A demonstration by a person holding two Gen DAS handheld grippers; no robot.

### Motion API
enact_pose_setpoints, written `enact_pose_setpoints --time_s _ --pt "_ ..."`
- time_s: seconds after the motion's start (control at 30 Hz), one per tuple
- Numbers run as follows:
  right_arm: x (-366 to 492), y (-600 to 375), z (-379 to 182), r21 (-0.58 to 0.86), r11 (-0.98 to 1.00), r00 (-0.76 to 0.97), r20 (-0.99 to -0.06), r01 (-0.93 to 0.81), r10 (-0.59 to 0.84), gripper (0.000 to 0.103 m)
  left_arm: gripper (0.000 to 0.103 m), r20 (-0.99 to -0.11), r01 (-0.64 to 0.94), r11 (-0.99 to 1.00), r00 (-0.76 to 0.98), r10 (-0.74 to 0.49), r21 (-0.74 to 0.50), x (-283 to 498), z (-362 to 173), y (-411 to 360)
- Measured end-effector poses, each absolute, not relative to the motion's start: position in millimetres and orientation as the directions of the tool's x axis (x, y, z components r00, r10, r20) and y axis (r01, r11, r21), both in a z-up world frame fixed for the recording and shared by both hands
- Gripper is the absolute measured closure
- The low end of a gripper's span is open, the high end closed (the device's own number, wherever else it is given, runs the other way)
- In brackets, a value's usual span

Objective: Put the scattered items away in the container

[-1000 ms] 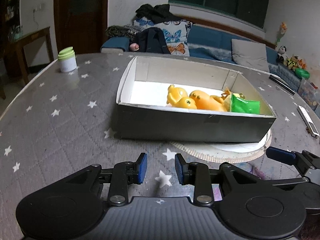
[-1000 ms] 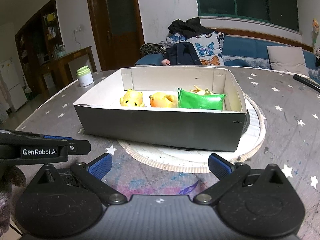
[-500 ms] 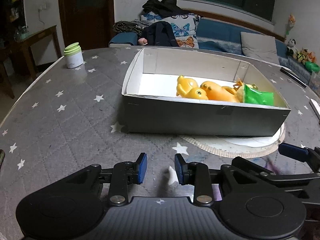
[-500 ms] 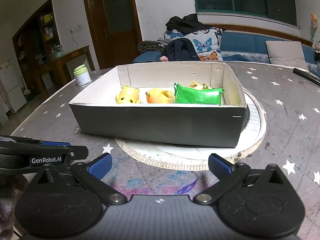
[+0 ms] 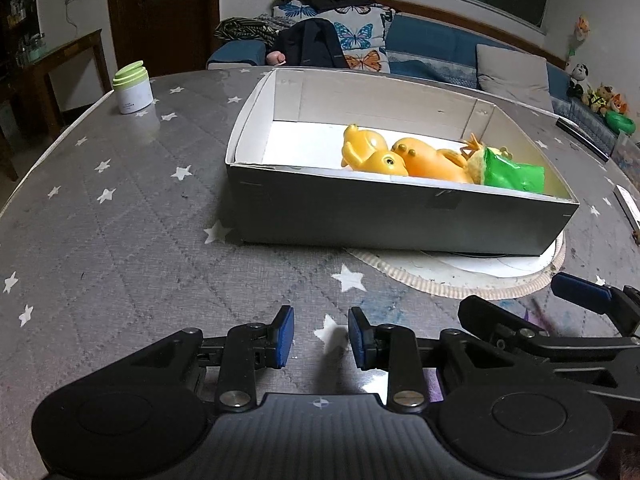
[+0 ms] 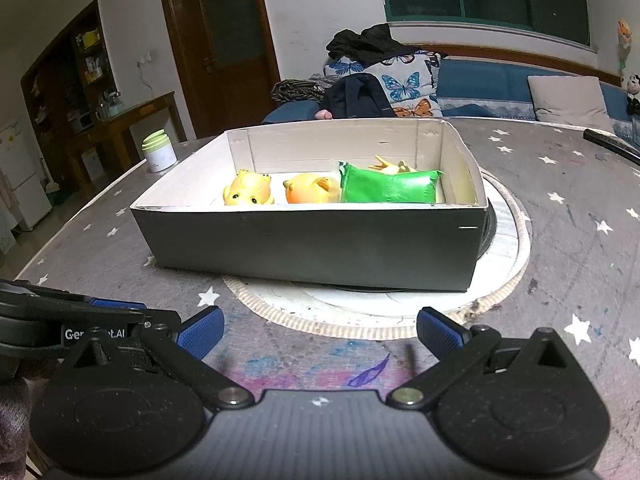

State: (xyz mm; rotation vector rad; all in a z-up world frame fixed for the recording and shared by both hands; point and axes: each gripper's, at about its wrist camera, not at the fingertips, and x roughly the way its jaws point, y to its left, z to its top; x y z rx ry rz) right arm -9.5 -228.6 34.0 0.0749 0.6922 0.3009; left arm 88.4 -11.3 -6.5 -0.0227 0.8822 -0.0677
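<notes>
Inside the dark box point(image 6: 312, 244), yellow and orange toys point(image 6: 249, 194), green pouch point(image 6: 386, 188), left fingers point(image 5: 285, 336) narrowly apart, right fingers point(image 6: 200, 332) wide apart, both empty.

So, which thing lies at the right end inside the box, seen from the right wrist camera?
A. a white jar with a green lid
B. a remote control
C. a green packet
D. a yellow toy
C: in the right wrist view the green packet fills the right end of the box, with the orange toy and the yellow toy to its left.
</notes>
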Motion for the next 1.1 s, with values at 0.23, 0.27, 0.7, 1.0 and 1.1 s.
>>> enact_pose_setpoints --time_s 0.23,0.27,0.7,1.0,1.1 --pt "-9.5 -228.7 34.5 0.164 0.955 0.73 -0.617 -0.246 0.294 0.0 0.072 -0.768 0.057 0.997 0.636 -0.075 -0.05 88.8 -6.0 -12.2" --pt "-9.6 -228.6 34.6 0.163 0.955 0.731 -0.617 -0.246 0.293 0.0 0.072 -0.767 0.058 0.997 0.637 -0.074 -0.048 88.8 -5.9 -12.5" --pt "-9.0 -229.3 39.2 0.157 0.958 0.737 -0.613 -0.239 0.285 0.0 0.072 -0.759 0.065 0.996 0.646 -0.083 -0.054 90.2 -3.3 -13.3" --pt "-7.2 -229.4 39.7 0.156 0.959 0.736 -0.617 -0.235 0.28 0.0 0.072 -0.755 0.071 0.996 0.651 -0.082 -0.047 92.1 -2.8 -14.6" --pt "-6.5 -229.8 39.2 0.156 0.959 0.735 -0.617 -0.235 0.281 0.0 0.072 -0.754 0.069 0.996 0.651 -0.088 -0.057 92.6 -2.6 -13.4"
